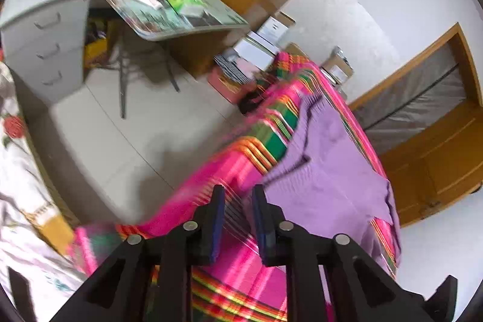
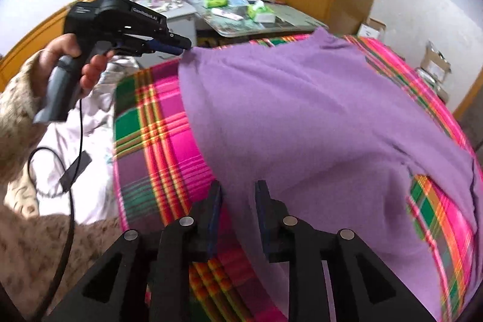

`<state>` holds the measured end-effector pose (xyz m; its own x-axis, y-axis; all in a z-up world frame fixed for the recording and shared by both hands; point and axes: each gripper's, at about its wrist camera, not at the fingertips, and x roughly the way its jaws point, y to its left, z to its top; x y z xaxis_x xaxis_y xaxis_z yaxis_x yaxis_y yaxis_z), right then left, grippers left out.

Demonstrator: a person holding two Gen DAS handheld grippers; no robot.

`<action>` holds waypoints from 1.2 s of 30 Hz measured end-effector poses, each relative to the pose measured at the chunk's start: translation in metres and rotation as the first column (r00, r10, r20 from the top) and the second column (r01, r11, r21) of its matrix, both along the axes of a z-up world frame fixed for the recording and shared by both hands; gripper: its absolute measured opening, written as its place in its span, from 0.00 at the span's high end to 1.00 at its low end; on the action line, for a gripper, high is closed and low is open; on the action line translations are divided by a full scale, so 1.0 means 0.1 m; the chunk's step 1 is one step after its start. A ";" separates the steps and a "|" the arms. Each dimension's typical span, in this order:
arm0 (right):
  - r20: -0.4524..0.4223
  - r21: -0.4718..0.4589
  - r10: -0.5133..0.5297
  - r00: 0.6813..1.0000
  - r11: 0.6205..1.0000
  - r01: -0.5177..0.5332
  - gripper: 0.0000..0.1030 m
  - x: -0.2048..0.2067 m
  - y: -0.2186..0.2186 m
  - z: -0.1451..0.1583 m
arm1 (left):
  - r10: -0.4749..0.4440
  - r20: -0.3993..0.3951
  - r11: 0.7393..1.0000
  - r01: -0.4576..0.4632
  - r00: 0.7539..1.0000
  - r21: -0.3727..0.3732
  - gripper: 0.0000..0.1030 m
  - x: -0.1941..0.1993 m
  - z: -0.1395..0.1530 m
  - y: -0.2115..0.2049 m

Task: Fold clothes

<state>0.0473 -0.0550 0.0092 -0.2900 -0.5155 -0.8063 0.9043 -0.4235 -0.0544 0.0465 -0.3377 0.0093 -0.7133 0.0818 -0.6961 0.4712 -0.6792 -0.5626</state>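
Here, purple knit garment (image 2: 302,116) spread on pink-green plaid cloth (image 2: 157,122). Left gripper (image 2: 181,49) at its far corner, grip unclear; right gripper (image 2: 238,195) parted above near edge. Cluttered grey folding table (image 2: 289,23) behind.

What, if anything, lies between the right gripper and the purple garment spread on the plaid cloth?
Nothing visible does. The right gripper is open just above the purple garment, at its near edge, with only the plaid cloth beside it.
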 end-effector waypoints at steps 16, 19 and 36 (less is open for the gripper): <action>-0.030 -0.094 -0.530 0.847 0.846 0.526 0.74 -1.37 1.49 0.31 | -0.354 0.019 0.924 0.353 0.935 -0.149 0.67 -1.65 0.58 0.69; 0.009 -0.096 -0.615 0.788 0.784 0.613 0.74 -1.62 1.81 0.21 | -0.383 0.051 0.912 0.386 0.922 -0.139 0.67 -1.93 0.48 0.82; 0.464 -0.210 -0.401 0.790 0.817 0.537 0.74 -2.22 1.44 -0.42 | -0.381 0.217 0.887 0.422 0.899 -0.188 0.67 -2.89 -0.01 1.07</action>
